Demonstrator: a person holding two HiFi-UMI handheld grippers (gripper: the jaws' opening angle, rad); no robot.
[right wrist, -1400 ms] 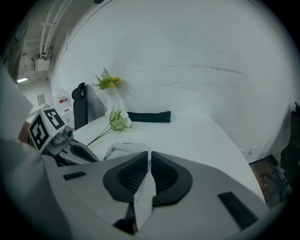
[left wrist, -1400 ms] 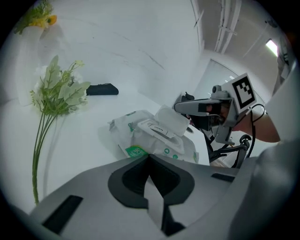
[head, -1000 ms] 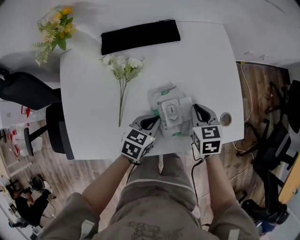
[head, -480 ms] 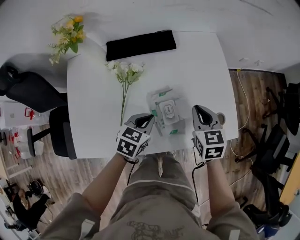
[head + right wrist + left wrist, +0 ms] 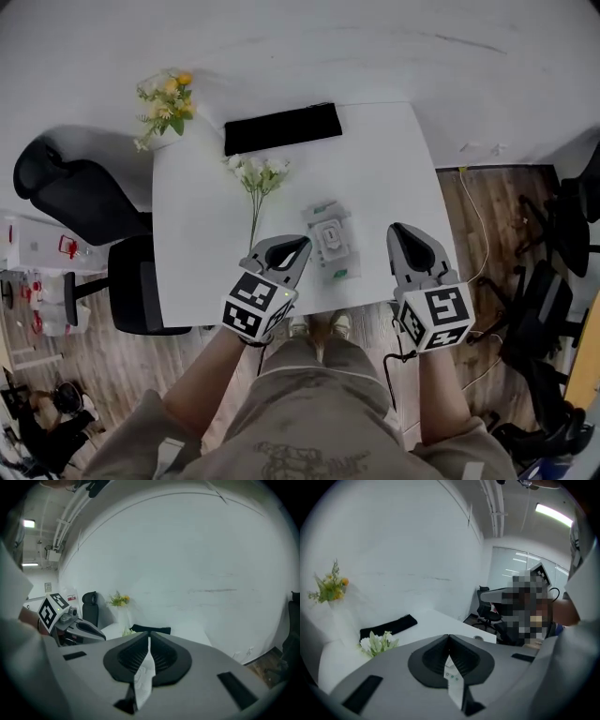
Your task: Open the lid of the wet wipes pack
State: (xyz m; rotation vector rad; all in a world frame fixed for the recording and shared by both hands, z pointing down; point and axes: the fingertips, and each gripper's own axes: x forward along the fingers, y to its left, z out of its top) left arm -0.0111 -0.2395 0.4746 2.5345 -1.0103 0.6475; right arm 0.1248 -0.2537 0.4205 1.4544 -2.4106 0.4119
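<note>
The wet wipes pack [image 5: 330, 242], white with green marks and a white lid on top, lies flat near the front edge of the white table [image 5: 380, 169]. Whether the lid is open I cannot tell. My left gripper [image 5: 300, 244] hangs above the table just left of the pack, fingertips together. To the pack's right my right gripper [image 5: 398, 229] is also held up and shut. Neither touches the pack. In the left gripper view the left gripper [image 5: 449, 636] has its tips meeting, as does the right gripper [image 5: 149, 633] in its view. Only a white sliver shows in the slit behind the tips.
A spray of white flowers [image 5: 258, 174] lies left of the pack and a black pouch [image 5: 282, 128] at the table's far edge. A yellow bouquet [image 5: 167, 97] stands beyond the far left corner. Black office chairs stand at the left [image 5: 70, 192] and right [image 5: 562, 234].
Both grippers have lifted straight up from either side of the pack, which stays on the table. The table now looks smaller and farther below.
</note>
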